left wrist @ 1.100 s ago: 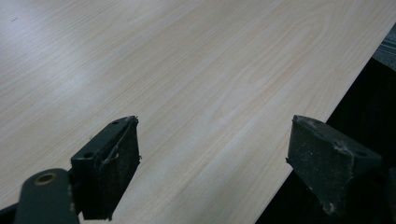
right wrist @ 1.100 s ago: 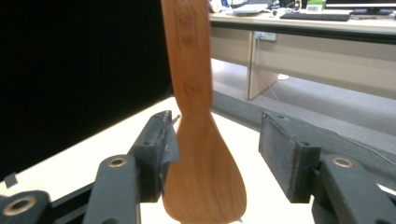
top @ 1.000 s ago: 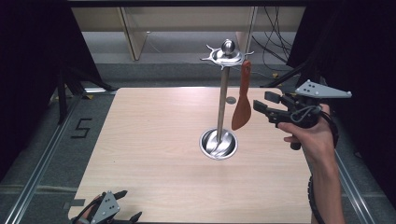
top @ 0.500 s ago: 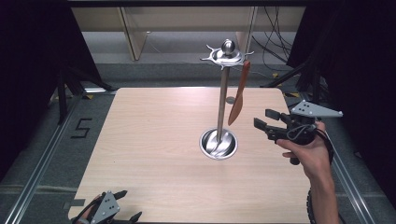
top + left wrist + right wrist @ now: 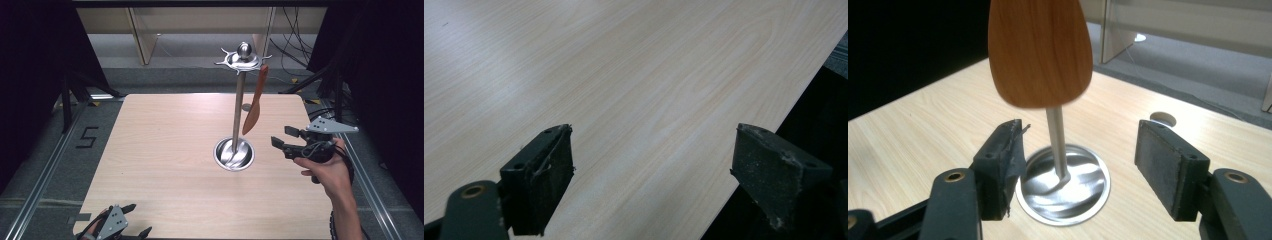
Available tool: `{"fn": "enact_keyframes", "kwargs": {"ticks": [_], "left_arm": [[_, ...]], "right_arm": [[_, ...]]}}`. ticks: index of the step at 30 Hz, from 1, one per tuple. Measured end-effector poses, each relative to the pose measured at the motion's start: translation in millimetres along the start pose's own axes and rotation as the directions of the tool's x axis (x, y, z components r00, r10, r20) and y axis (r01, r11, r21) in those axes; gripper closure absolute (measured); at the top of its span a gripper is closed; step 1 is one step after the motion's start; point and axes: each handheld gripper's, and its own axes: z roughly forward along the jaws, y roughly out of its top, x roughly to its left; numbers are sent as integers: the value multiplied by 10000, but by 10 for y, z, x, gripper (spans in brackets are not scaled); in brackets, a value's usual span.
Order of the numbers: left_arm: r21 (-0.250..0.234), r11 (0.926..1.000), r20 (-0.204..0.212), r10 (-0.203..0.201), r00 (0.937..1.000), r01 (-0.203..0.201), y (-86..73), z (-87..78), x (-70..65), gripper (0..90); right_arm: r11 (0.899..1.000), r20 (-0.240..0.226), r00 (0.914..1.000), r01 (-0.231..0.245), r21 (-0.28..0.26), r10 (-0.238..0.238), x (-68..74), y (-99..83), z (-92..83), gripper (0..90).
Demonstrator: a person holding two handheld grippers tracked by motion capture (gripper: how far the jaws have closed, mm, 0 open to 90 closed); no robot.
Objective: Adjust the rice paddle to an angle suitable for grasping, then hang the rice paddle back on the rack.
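**Wooden spatula on rack, right gripper open just beside it**

Light wood-grain table [image 5: 165, 150] in a dark-curtained room, grey floor w/ cables behind, a "5" marked on the floor at the table's left. Near the table's middle stands a steel utensil rack [image 5: 239, 95]: upright pole, round dished base [image 5: 233, 154], hook ring and ball on top. 1 wooden spatula [image 5: 254, 102] hangs from a hook on the rack's right side, blade down, tilted a bit, blade clear of the table and above the base.

Right gripper [image 5: 283, 137] sits to the right of the rack, held level in the person's right hand [image 5: 327, 170], jaws pointing at the pole. Jaws have just been opening and stand wide apart, nothing between the pads. In the right gripper view the spatula blade [image 5: 1040, 52] hangs above and ahead of the gripper [image 5: 1080, 155], not touching either pad; pole and base show through the gap.

Left gripper [image 5: 127, 222] rests low at the table's near-left edge, well apart from the rack. In the left gripper view its jaws are wide open [image 5: 651, 175] over bare tabletop, holding nothing.
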Motion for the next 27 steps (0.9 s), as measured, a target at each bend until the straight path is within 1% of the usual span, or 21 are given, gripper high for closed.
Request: {"fn": "enact_keyframes", "kwargs": {"ticks": [2,3,4,5,7,9,10,11,12,13,14,15,16,17,18,20,21,22,24,26,27], "left_arm": [[-2,9999,-12,132,9999,-132,1,-6,10,162],[4,9999,-1,110,9999,-110,0,-8,9,162],[5,9999,-2,125,9999,-125,0,-8,10,162],[-168,9997,-85,168,9998,-169,-1,3,11,162],[-96,9993,-161,360,9992,-362,5,-4,24,161],[-158,9996,-120,213,9997,-215,7,2,19,161],[-10,9991,-119,435,9990,-435,10,-6,34,162],[-42,9999,-123,143,9998,-143,4,10,17,161],[-10,9995,-96,324,9994,-324,16,6,24,161],[-23,10000,44,59,10000,-59,22,8,7,161],[-56,9993,-21,359,9994,-359,31,8,23,162],[-63,9999,-30,135,9999,-135,26,8,12,161],[-49,9997,-34,244,9997,-244,26,7,23,161],[-62,9999,54,-117,9999,117,17,12,6,162],[-43,9998,-47,177,9998,-177,16,9,27,162],[40,9994,-102,338,9994,-338,17,4,38,161],[-41,10000,49,-56,10000,56,17,9,7,161],[-150,9996,-53,224,9997,-225,23,5,16,162],[-146,9998,24,166,9999,-166,30,2,9,161],[-5,9999,21,140,9999,-140,21,5,14,162],[-231,9993,-20,281,9996,-282,14,24,18,162]], "right_arm": [[9996,-62,9997,-234,134,235,12,-30,21,363],[9998,24,10000,69,187,-69,-16,-43,27,360],[9997,146,9997,-196,144,194,4,-66,38,358],[9995,73,10000,32,305,-35,-18,-73,35,358],[9994,117,9999,-114,342,110,-6,-123,49,356],[9985,103,9999,-54,545,49,-18,-169,50,355],[9986,125,9998,-145,515,139,-25,-198,58,354],[9982,171,9998,-73,602,63,-40,-211,53,353],[9979,199,9996,-188,615,176,-45,-230,54,353],[9979,215,9996,-169,632,156,-55,-254,60,352],[9967,197,9997,-165,794,150,-65,-280,55,351],[9972,216,9995,-233,709,218,-65,-311,67,350],[9964,182,9993,-334,782,321,-68,-336,67,350],[9955,175,9992,-386,867,372,-72,-358,68,349],[9944,143,9993,-360,994,347,-86,-384,67,349],[9928,193,9991,-392,1129,372,-116,-442,77,349],[9909,297,9983,-542,1232,509,-110,-459,75,348],[9897,275,9980,-606,1300,575,-112,-487,80,347],[9906,214,9982,-578,1240,556,-116,-532,103,347],[9870,149,9987,-500,1525,483,-126,-562,100,347],[9850,217,9983,-574,1627,546,-123,-569,95,347]]}}
